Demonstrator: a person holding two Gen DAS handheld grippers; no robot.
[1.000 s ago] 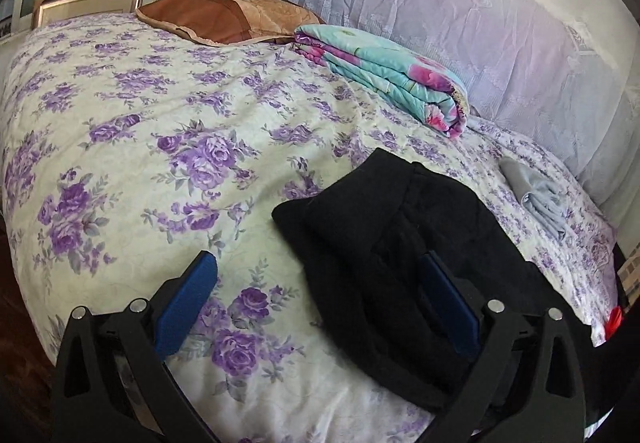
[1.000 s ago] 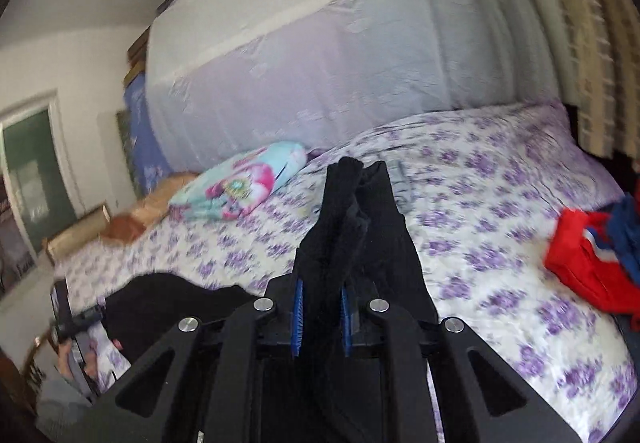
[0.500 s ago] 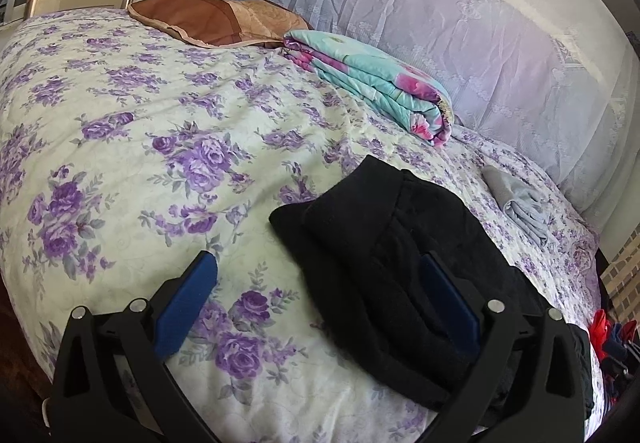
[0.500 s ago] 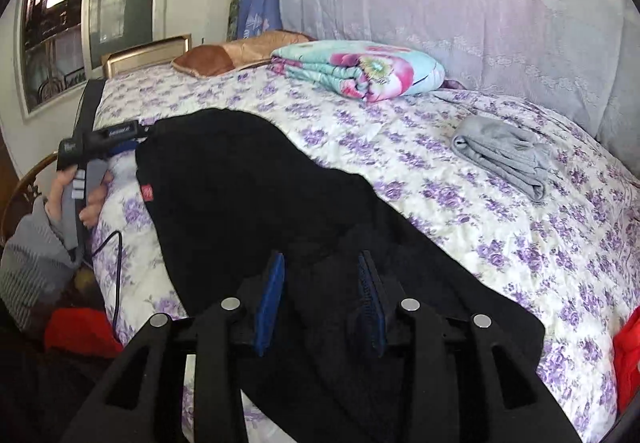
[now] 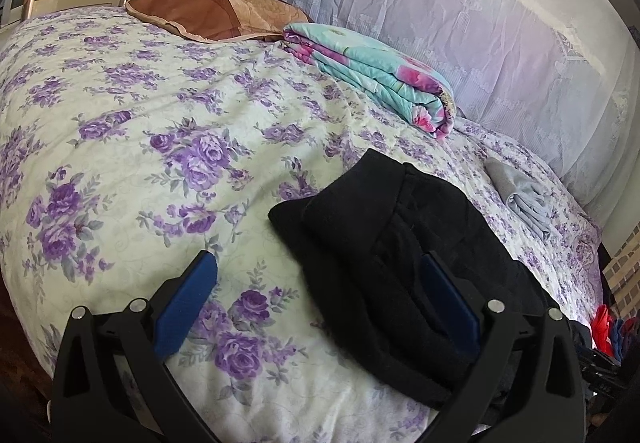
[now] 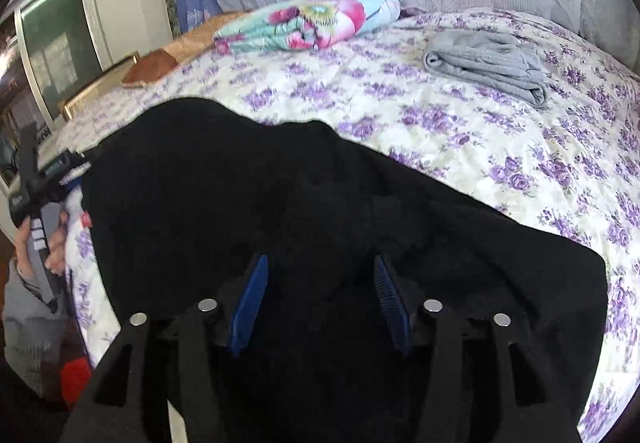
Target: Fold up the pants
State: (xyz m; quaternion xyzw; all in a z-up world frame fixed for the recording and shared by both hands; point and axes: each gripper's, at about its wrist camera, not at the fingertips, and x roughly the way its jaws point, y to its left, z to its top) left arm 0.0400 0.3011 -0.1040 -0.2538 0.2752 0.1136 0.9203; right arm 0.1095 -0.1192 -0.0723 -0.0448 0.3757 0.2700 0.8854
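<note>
Black pants [image 5: 384, 267] lie folded over on the floral bedspread [image 5: 160, 131]. Left gripper [image 5: 316, 271] stands wide open, empty. Right gripper [image 6: 320, 275] hovers over the pants, fingers parted, gripping nothing.

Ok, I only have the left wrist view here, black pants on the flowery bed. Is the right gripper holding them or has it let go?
Observer: The right gripper is open, its blue pads apart just above the black pants, with no cloth pinched between them.
Operator: How much of the pants am I missing on that side?
Observer: The right wrist view shows them spread wide across the bedspread, reaching the near edge of the bed.
Operator: Anything near that edge?
Observer: Yes, the person's left hand grips the left gripper's handle beside the bed, and something red lies below it.
</note>
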